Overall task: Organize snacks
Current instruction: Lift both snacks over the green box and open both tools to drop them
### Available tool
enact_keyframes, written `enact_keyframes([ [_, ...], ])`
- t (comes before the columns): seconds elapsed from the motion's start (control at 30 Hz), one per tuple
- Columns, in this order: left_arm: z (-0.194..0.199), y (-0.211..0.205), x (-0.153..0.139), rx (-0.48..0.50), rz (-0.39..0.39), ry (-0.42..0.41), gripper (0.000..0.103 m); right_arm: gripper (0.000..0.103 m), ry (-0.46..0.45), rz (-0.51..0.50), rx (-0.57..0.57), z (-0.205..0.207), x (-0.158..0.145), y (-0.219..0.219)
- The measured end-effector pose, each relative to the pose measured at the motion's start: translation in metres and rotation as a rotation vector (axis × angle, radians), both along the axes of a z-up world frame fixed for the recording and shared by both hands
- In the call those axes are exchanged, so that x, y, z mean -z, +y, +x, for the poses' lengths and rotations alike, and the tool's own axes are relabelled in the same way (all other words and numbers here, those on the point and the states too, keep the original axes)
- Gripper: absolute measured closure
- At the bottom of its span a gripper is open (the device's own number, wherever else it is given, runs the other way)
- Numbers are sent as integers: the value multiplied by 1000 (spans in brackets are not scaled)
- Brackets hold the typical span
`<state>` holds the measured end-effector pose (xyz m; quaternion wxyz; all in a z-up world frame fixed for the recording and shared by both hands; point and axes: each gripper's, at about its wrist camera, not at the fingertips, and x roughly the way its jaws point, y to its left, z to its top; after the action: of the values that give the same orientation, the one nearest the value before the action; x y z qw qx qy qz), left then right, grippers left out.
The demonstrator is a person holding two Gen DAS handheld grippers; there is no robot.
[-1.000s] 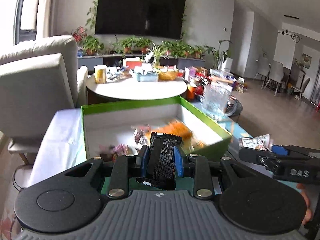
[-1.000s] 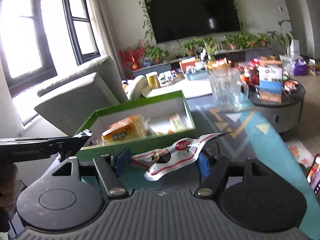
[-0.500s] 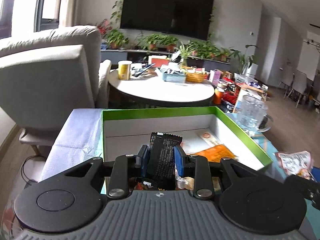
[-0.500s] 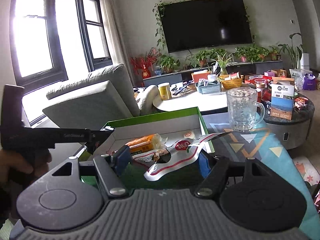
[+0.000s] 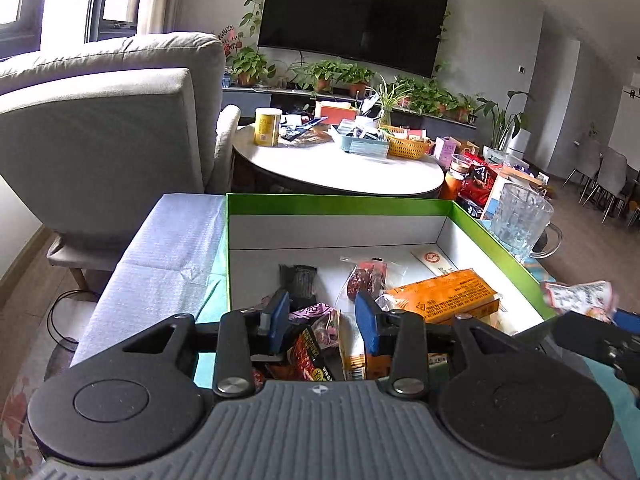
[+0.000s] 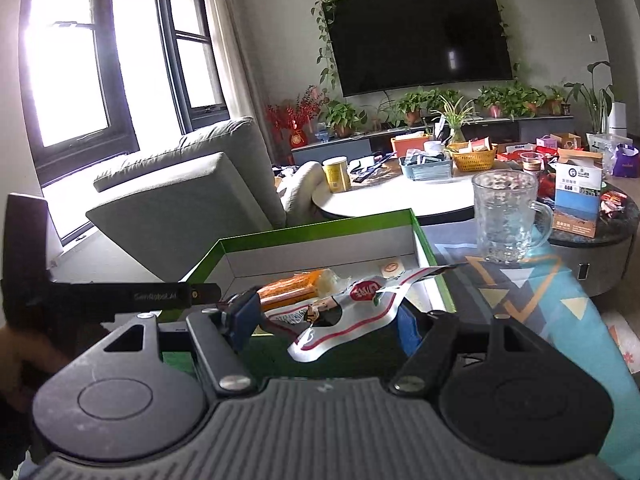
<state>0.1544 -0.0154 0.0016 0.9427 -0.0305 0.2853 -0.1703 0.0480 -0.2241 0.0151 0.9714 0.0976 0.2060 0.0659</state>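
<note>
The green box (image 5: 340, 205) with its white inside is the biggest thing before me, sitting open on the patterned teal cloth (image 6: 520, 288) of the low table. Just past its right wall stands a clear glass mug (image 5: 520, 220), and the round white table (image 5: 340, 168) lies beyond the far wall.

Inside the box, the orange packet (image 5: 452, 292) lies flat toward the right side, its printed label facing up. Left of it lies a clear sachet of dark red fruit (image 5: 366, 276), and further left a black ridged wrapper (image 5: 299, 278) lies flat on the white floor, apart from my fingers. A small white sachet with a red circle (image 5: 434, 260) lies near the far right corner. Nearest me are a red-and-black packet (image 5: 310, 358) and a pink wrapper (image 5: 316, 318), heaped together.

My left gripper (image 5: 322, 316) hovers low over the near end of the box, its blue pads spread wide with nothing between them.

My right gripper (image 6: 326, 316) is level at the box's near right corner, its pads pinching a silvery white pouch with red trim (image 6: 348, 308), which stretches crumpled across the gap, its tail reaching over the box's right rim.
</note>
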Motion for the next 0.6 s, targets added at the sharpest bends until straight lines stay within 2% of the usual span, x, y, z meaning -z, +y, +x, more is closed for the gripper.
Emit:
enact_keyframes([
  [0.3, -18, 6, -7, 23, 4, -44, 67, 56, 12, -2, -16, 14, 1, 9],
  [0.6, -28, 19, -9, 19, -13, -41, 66, 56, 39, -2, -36, 38, 5, 20],
])
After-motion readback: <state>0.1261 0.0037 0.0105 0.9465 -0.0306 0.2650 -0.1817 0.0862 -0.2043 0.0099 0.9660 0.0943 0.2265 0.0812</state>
